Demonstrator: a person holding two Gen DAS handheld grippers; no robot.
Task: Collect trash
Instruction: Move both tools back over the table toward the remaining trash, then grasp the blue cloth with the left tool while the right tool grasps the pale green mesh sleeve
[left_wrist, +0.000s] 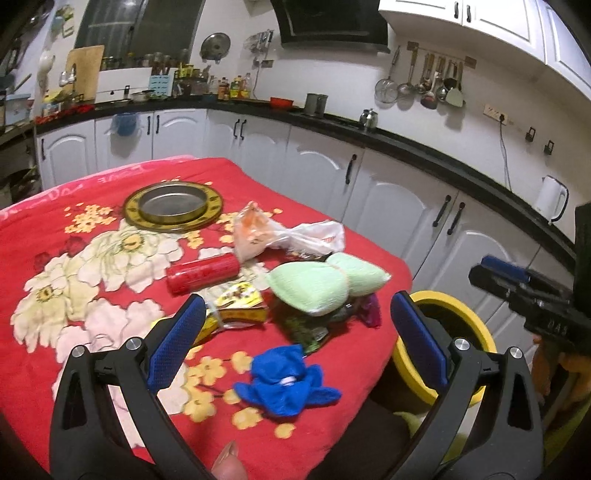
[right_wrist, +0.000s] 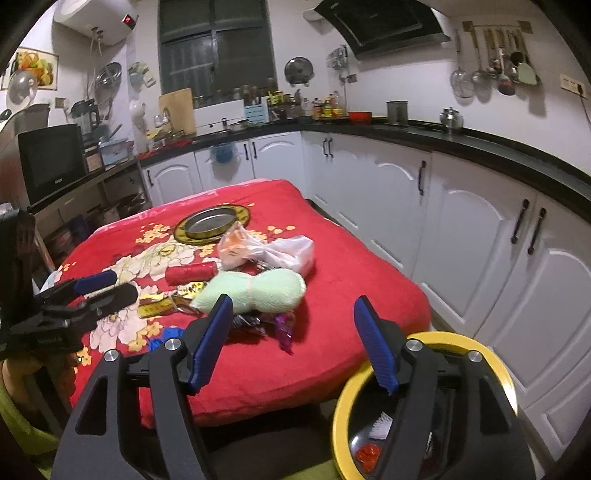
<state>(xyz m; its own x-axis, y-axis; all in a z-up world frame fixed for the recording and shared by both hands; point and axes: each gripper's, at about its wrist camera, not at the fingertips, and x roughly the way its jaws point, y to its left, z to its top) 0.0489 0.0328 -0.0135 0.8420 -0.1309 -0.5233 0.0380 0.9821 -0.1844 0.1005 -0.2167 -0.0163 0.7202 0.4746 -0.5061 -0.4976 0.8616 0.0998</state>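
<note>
Left gripper (left_wrist: 299, 332) jaws wide apart, empty, over table litter: blue cloth (left_wrist: 286, 384) lower centre. Right gripper (right_wrist: 293, 343) jaws apart, empty. Yellow-rimmed bin (right_wrist: 424, 338) lower right holds scraps.

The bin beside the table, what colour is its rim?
Bright yellow. The bin has a yellow rim around a dark inside, clearest in the right wrist view.
</note>
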